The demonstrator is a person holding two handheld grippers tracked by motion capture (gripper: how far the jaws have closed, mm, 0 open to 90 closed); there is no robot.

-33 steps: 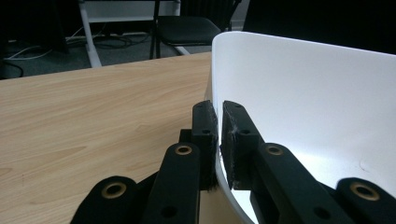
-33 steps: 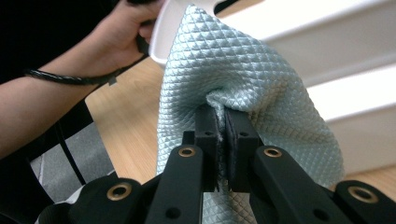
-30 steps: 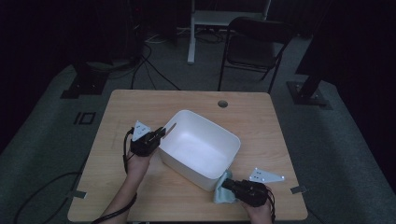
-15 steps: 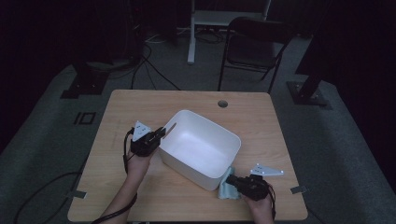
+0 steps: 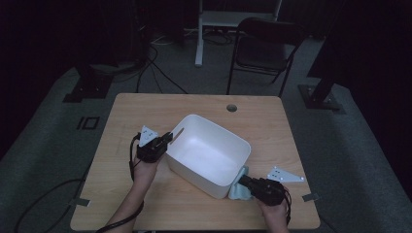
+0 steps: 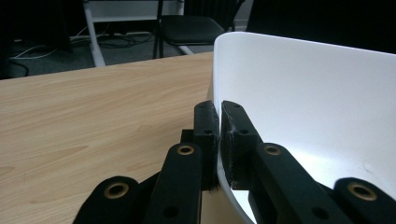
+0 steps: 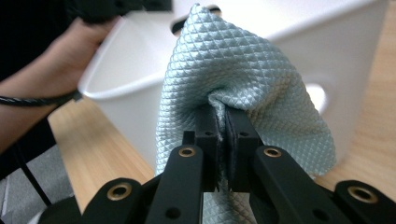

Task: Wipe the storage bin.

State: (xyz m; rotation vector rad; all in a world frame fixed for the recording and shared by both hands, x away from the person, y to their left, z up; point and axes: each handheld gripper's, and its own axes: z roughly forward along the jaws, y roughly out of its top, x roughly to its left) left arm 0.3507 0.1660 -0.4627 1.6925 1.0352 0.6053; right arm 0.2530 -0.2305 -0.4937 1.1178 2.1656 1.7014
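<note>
A white plastic tub (image 5: 209,155) stands at an angle in the middle of the wooden table (image 5: 136,111). My left gripper (image 5: 167,138) is shut on the tub's left rim, and the left gripper view shows its pads (image 6: 219,109) pinching the thin white wall (image 6: 303,102). At the tub's near right corner my right gripper (image 5: 244,179) is shut on a pale blue quilted cloth (image 5: 238,188). In the right gripper view the cloth (image 7: 243,70) bunches between the pads (image 7: 222,114) and hangs against the tub's outer wall (image 7: 345,56), beside a handle slot.
A black folding chair (image 5: 265,43) and a white desk frame (image 5: 201,29) stand on the floor beyond the table. A round cable hole (image 5: 231,107) sits near the table's far edge. The other hand (image 7: 79,42) holds the tub's far rim in the right gripper view.
My right gripper has shifted slightly to the right and away along the tub's corner, carrying the cloth with it. The left gripper has kept its grip in place.
</note>
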